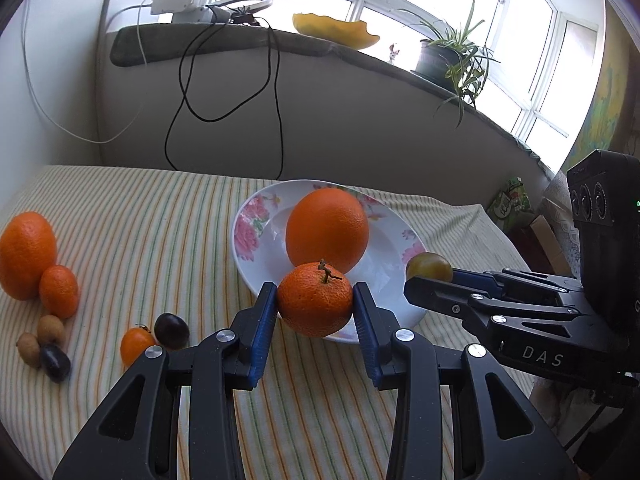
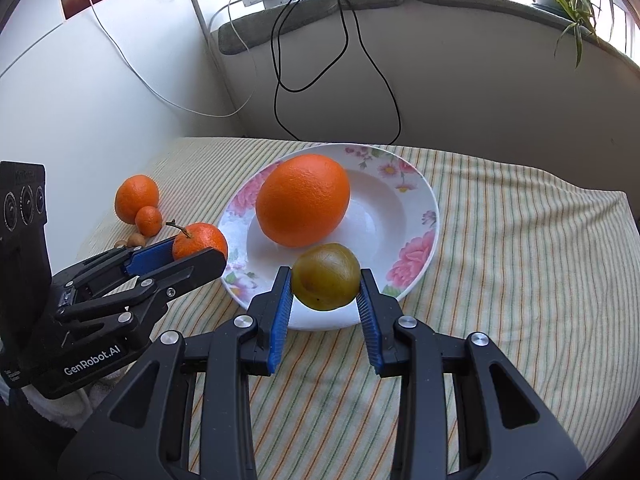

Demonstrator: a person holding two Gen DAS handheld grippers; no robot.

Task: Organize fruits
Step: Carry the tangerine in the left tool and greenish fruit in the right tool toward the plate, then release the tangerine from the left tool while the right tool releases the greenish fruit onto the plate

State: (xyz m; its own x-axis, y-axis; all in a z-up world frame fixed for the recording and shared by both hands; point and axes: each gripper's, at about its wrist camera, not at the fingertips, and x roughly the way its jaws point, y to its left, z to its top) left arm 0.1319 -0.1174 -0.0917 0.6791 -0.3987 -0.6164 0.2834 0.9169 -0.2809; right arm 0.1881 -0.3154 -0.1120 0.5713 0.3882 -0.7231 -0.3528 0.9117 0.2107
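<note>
Two grippers each held one fruit over the near rim of the floral plate. The left gripper pinched a stemmed tangerine between its blue pads, at the lower centre of the left wrist view; the fruit sat directly between the fingertips, overlapping the plate's near edge. The right gripper pinched a green-brown plum in the same manner, at the lower centre of the right wrist view, the fruit lying above the plate's near rim. In each view the other gripper entered from the side, carrying its fruit just beside the plate.

A large orange rested inside the plate, behind both held fruits. On the striped cloth covering the counter, at the left of the left wrist view, lay a second orange touching a small tangerine, two brown longans, a dark grape, a dark plum and a small orange tomato, all well apart from the grippers.
</note>
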